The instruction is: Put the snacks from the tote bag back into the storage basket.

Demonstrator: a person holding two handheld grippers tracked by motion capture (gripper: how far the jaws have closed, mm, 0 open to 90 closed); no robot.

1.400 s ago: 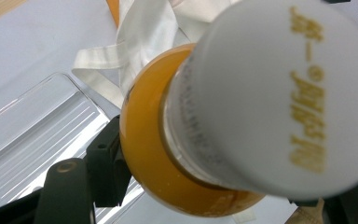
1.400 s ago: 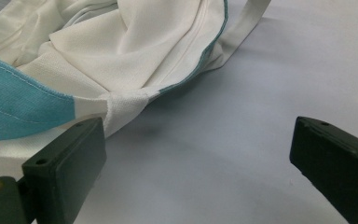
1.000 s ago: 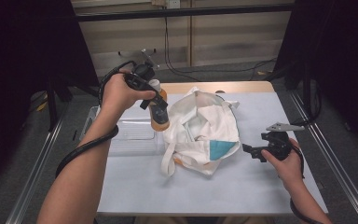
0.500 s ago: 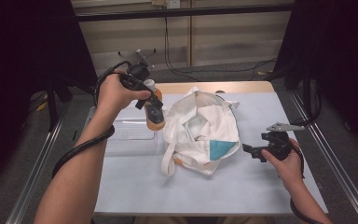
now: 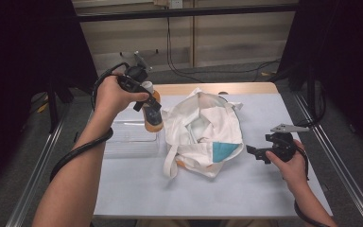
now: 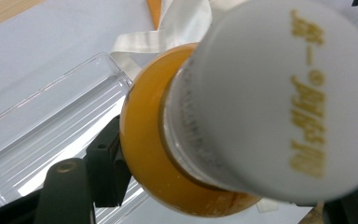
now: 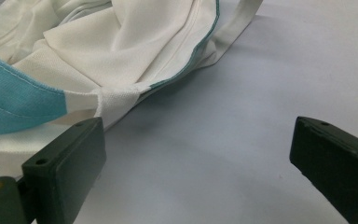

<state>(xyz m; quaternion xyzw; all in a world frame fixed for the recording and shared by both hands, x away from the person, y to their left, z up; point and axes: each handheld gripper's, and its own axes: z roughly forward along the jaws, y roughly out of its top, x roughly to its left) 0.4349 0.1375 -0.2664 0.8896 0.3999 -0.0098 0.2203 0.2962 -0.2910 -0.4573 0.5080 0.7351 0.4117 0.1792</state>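
left gripper: jaws clamped on orange bottle, at 9 o'clock of white bag | right gripper: jaws wide apart, nothing held, at 3 o'clock of bag

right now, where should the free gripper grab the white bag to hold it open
Probably the bag rim on its right side, near the teal patch. The right gripper sits open just beside it, and the stitched edge there is a thin fold that the jaws could pinch.
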